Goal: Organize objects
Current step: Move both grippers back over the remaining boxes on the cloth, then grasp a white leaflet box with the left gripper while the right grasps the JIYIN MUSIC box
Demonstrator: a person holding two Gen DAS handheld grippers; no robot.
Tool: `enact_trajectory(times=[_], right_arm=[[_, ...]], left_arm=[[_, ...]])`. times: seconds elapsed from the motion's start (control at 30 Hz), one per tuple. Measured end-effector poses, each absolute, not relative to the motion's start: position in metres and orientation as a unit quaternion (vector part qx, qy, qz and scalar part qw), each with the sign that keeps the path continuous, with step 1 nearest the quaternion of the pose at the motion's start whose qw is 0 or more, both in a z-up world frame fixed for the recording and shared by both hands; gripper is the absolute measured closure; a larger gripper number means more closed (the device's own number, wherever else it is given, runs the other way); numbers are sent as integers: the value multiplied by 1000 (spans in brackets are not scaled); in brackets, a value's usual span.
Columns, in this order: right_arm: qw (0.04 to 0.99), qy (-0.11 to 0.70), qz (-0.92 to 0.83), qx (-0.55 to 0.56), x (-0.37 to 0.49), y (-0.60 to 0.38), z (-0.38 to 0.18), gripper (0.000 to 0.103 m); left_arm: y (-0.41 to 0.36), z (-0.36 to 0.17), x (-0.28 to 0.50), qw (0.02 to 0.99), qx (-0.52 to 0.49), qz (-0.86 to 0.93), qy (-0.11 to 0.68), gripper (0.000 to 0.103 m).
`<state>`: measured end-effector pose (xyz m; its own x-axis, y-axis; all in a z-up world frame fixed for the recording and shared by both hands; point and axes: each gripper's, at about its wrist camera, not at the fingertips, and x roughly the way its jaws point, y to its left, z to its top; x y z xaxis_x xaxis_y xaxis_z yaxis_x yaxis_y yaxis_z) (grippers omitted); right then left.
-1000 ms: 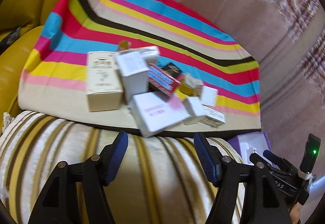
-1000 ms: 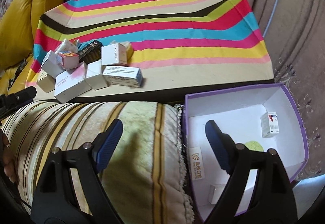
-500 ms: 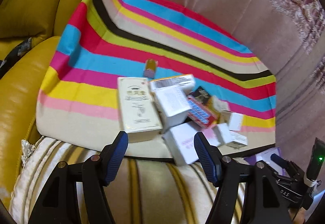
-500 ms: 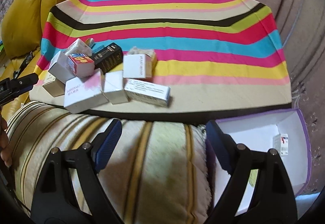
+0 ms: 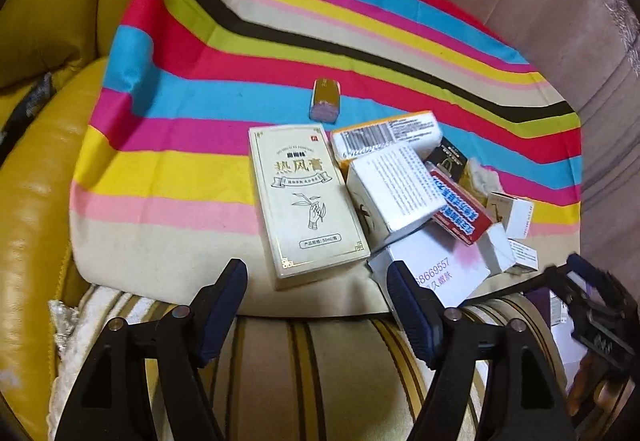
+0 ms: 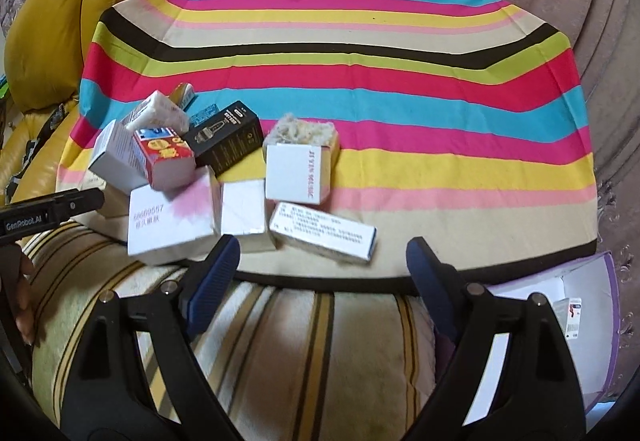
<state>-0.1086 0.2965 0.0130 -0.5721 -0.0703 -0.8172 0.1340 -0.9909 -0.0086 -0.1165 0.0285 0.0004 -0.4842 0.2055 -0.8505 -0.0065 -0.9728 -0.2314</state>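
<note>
— Over the striped cloth both of mine hang empty: left gripper has just been opening with nothing between its jaws, right gripper spread wide too.

— Where are the boxes?

— Heaped on the cloth. The cream box lies just ahead of my left. I'd straddle its long sides and close squarely, then carry it to the purple bin at right

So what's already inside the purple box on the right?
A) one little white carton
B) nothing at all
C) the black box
A: in the right wrist view a single small white carton stands inside the purple box, while the black box lies on the striped cloth.
</note>
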Motion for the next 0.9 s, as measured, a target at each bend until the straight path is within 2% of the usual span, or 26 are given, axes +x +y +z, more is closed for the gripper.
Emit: enact_trajectory(times=[0.13,0.37,0.77,0.8,0.83,0.9], right_arm=[[60,30,-889,453,-118,293,12,16],[64,26,-890,451,-139,283,6,16],[63,27,-884,463,-169,270,-8,16],[62,28,-883,464,-170,269,-9,17],[62,28,-883,465,-171,270,-10,19],[63,25,-879,471,-173,271,-14,31]], left_arm=[[29,13,-104,98,-468,872,-107,25],[48,27,-126,157,-439,885,2,23],[68,17,-146,230,-432,868,86,23],[68,15,-147,235,-434,866,86,27],[68,14,-147,236,-437,864,84,38],[67,13,-147,240,-440,862,82,47]])
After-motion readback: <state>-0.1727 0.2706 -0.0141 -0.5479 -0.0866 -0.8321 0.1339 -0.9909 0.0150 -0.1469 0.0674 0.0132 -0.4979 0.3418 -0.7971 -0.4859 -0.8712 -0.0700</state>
